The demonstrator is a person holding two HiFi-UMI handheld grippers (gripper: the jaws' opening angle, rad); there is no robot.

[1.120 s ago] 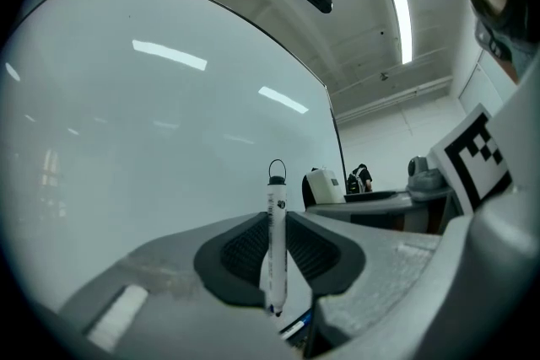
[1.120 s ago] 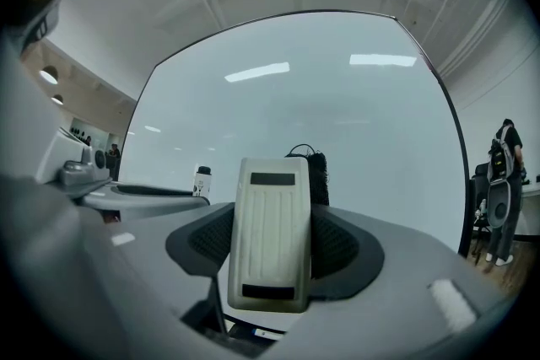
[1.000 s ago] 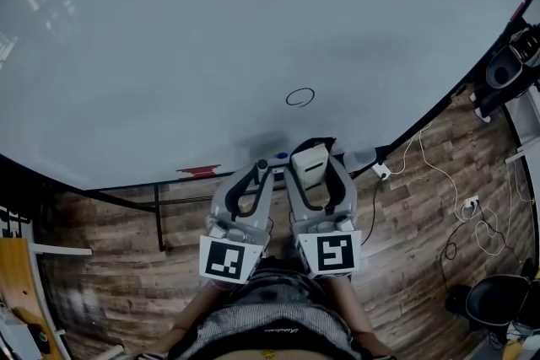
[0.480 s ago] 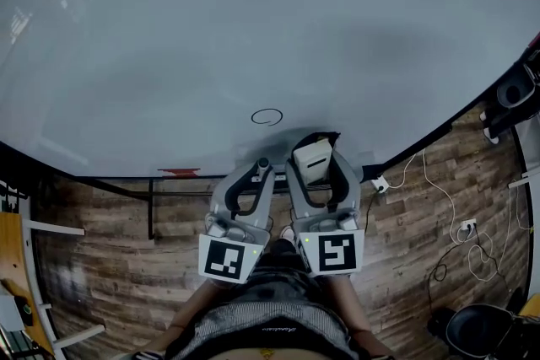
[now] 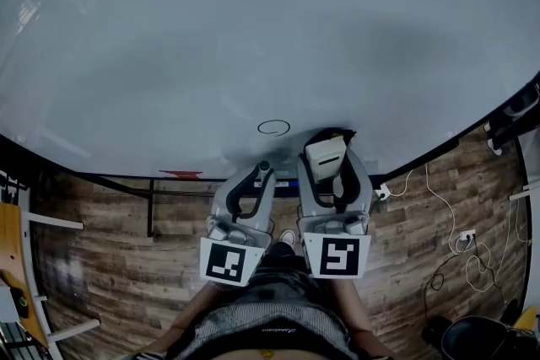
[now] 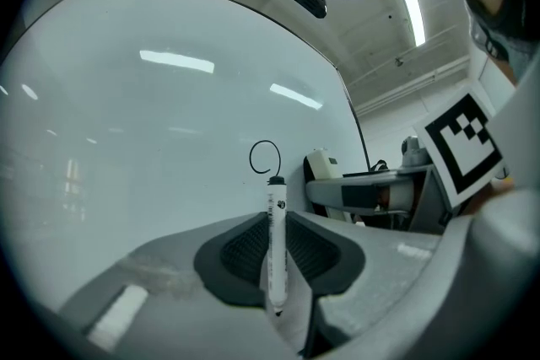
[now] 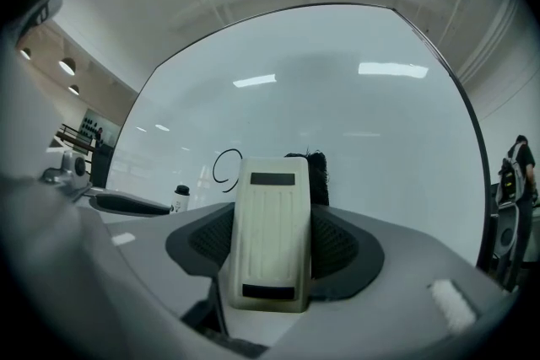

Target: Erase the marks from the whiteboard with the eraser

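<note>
Step in hand: approach to the mark, with wiping not yet begun. We found the right gripper (image 5: 332,160) clenched on the cream eraser (image 7: 270,236), with its dark felt end pointing toward the whiteboard (image 5: 253,29). The left gripper (image 5: 258,174) was clamped on a capped marker pen (image 6: 276,244) and held just beside the right one.

One black loop mark (image 5: 273,127) lay low on the board, near the eraser and to its left. We judged that the next move called for shifting the eraser leftward, pressing the felt flat over the loop, then sweeping across it.

We could not determine whether the felt touched the board. In the right gripper view the eraser body hid the loop's right edge.
</note>
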